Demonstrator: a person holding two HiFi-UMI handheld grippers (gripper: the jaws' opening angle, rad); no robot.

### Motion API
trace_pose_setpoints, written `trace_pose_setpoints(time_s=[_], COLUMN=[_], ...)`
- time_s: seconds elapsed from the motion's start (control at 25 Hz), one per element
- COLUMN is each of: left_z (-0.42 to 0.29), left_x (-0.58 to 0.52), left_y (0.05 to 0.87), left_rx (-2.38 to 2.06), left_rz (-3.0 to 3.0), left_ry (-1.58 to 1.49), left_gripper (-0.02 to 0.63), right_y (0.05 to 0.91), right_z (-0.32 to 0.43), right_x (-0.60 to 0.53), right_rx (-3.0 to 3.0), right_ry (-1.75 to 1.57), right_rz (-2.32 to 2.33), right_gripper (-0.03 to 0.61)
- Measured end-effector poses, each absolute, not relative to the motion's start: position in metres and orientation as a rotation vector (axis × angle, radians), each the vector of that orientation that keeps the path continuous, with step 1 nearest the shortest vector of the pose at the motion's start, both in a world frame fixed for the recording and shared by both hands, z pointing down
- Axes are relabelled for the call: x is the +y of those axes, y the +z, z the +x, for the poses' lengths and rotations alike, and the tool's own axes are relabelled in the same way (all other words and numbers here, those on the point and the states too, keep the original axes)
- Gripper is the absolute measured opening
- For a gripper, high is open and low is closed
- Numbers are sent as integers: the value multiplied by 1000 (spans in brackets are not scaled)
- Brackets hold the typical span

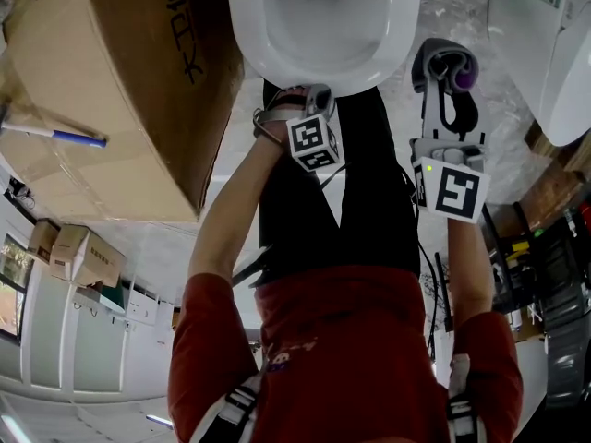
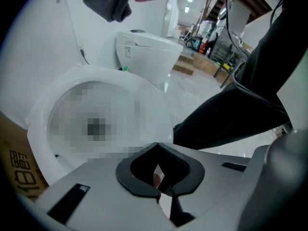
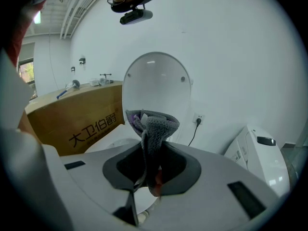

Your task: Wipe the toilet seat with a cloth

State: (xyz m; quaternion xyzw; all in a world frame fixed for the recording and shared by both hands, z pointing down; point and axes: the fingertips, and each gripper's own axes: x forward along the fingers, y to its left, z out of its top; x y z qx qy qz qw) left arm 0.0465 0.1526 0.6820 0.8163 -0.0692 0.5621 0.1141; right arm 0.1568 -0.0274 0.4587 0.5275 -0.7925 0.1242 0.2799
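Cloth (image 3: 154, 126), grey with purple, is bunching between my right gripper's (image 1: 445, 90) fingers, which are pinching it beside the white toilet seat (image 1: 254, 49); my left gripper's (image 1: 312, 100) fingers are pressing together at the seat's front rim.

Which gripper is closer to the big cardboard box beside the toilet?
Left. The left gripper is at the toilet's front rim, next to the cardboard box; the right gripper, shut on the cloth, is off the toilet's opposite side.

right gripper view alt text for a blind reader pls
The right gripper is shut on a folded grey cloth that stands up between its jaws. Behind are a raised white toilet lid, a cardboard box at left and a second toilet lower right.
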Motion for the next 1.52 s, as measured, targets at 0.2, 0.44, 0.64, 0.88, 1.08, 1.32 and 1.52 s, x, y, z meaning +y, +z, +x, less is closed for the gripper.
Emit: trace_pose_setpoints(time_s=[0.2,0.44,0.64,0.88,1.08,1.32,1.52], left_z=[42,20,-15,-60,-85,-84,-70], left_x=[120,47,-5,-24,-42,-47,-45], left_y=[661,605,539,488,468,476,482], left_rx=[-543,-1048,-1367,-1713,-1826,-1793,-1736], left_rz=[2368,2364,2458,2339,2309,2305,2327], left_ry=[1315,880,649,320,209,247,286], left_gripper=[12,12,12,12,12,12,12], right_y=[499,548,590,636,642,643,647], right_z=[139,89,42,11,9,14,40], right_x=[-65,-120,-164,-197,-195,-193,-185], right_rx=[-2128,-2078,-1935,-1802,-1808,-1843,-1847], right_ry=[199,-72,-389,-458,-521,-553,-544], right_rz=[1252,995,715,602,606,564,549], right_gripper=[67,67,67,67,67,67,67])
